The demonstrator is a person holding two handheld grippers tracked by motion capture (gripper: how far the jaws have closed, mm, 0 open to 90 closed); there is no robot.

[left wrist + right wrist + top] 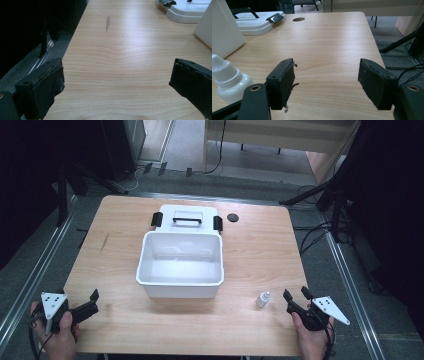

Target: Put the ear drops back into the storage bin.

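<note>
A white open bin (180, 265) stands in the middle of the wooden table (250, 255), its wall (224, 30) at the left of the right gripper view. Behind it lies its white lid (186, 217) with a black handle and black clips, also seen as the lid (254, 21) and the lid (187, 10). A small white bottle (263, 299) with a ribbed cap stands near the front right; the bottle (229, 80) sits just left of my right gripper (325, 82). My right gripper (295, 295) is open and holds nothing. My left gripper (93, 301) rests at the front left corner, open (116, 82) over bare wood.
A dark round hole (232, 217) lies in the tabletop right of the lid. Metal rails (345, 270) run along both sides of the table. Black stands and cables (325, 195) sit on the floor at the far right, a wooden bench (280, 135) beyond.
</note>
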